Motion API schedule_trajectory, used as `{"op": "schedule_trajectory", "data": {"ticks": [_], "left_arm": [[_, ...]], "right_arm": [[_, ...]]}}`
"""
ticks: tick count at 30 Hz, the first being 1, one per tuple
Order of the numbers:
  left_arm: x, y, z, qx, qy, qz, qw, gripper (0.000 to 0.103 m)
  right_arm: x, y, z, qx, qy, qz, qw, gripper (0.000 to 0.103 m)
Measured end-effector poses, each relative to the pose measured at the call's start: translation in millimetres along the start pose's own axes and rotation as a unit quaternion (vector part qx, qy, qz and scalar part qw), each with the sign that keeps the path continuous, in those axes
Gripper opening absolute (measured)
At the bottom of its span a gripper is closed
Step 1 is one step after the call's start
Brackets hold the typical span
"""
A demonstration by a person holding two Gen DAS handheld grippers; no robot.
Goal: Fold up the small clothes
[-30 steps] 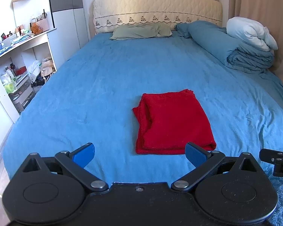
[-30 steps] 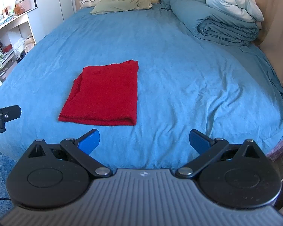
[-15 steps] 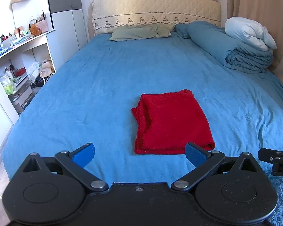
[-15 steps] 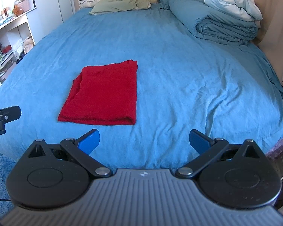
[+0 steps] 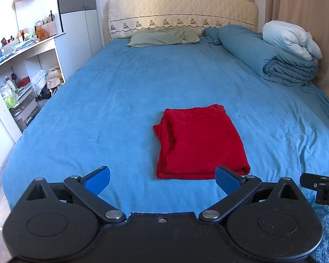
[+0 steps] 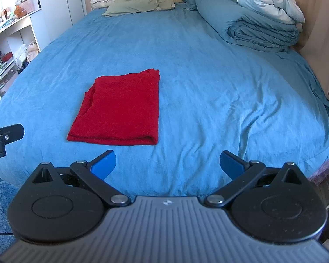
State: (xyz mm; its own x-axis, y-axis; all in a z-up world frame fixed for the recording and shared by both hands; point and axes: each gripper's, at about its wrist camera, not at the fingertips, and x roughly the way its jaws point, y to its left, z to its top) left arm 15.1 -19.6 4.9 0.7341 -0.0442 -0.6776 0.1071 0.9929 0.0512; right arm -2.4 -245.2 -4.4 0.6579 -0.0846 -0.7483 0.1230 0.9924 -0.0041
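A red garment (image 5: 199, 144) lies folded into a neat rectangle on the blue bed (image 5: 120, 100), near its foot edge. It also shows in the right wrist view (image 6: 118, 109), left of centre. My left gripper (image 5: 162, 179) is open and empty, held back from the bed's edge, just short of the garment's near edge. My right gripper (image 6: 167, 163) is open and empty, to the right of the garment and short of it. Neither gripper touches the cloth.
A rolled blue duvet (image 5: 274, 59) with a white pillow (image 5: 291, 39) lies at the back right. A green pillow (image 5: 164, 36) lies by the headboard. White shelves (image 5: 22, 76) stand left of the bed. A curtain (image 6: 318, 11) hangs on the right.
Both grippers have drifted very slightly back from the bed. The red garment has not moved, and both grippers stay open.
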Motion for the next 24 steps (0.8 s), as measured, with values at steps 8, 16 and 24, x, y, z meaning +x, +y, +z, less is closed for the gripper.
{"op": "schedule_trajectory", "data": {"ticks": [8,16,24], "left_arm": [[0.5,0.0,-0.4,-0.001,0.000,0.000,1.0000,0.103],[-0.5,-0.8,0.1,0.001,0.000,-0.001,1.0000,0.103],[-1.7,2.0,0.3,0.000,-0.003,0.001,1.0000,0.103]], "right_arm": [[0.4,0.1,-0.6,0.000,0.001,0.000,1.000,0.103],[0.2,0.0,-0.8,0.000,0.002,0.001,1.000,0.103],[0.2,0.7,-0.7,-0.002,0.001,0.002,1.000,0.103]]}}
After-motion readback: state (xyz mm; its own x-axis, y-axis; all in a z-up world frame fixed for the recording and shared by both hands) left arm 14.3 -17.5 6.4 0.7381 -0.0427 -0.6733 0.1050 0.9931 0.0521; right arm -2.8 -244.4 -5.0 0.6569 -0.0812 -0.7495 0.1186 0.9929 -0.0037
